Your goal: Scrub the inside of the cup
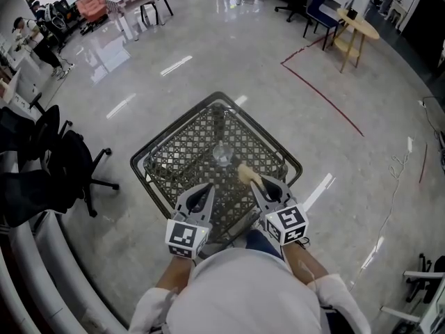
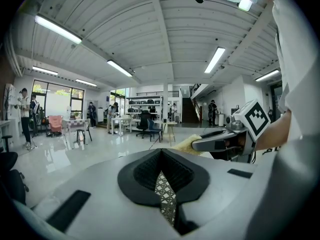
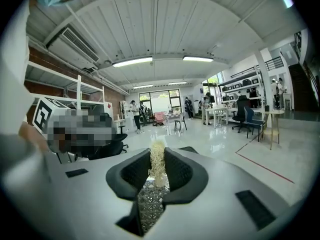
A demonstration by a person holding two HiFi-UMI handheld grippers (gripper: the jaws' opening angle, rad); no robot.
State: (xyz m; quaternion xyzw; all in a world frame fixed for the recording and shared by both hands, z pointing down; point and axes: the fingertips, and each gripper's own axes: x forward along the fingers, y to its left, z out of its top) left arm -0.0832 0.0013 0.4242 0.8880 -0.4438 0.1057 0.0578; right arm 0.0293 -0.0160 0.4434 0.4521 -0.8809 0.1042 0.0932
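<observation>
Two claws sat low over the mesh worktop point(image 1: 174, 160). The left claw point(image 1: 207, 188) was fully shut with nothing in it, only mesh showing through the gap. The clear glass cup point(image 1: 222, 153) stood upright near the worktop's middle, ahead of both claws and touched by neither. Just right of the cup was the pale loofah scrubber point(image 1: 247, 173), its tip close to the cup's rim and not yet inside. The right claw point(image 1: 261, 184) was pinched narrow on the scrubber's rear end.

Risks: the cup was unheld, so pushing the scrubber in would likely tip it or skid it across the mesh. The scrubber looked soft and was held by its end, so it could buckle or slip out.
</observation>
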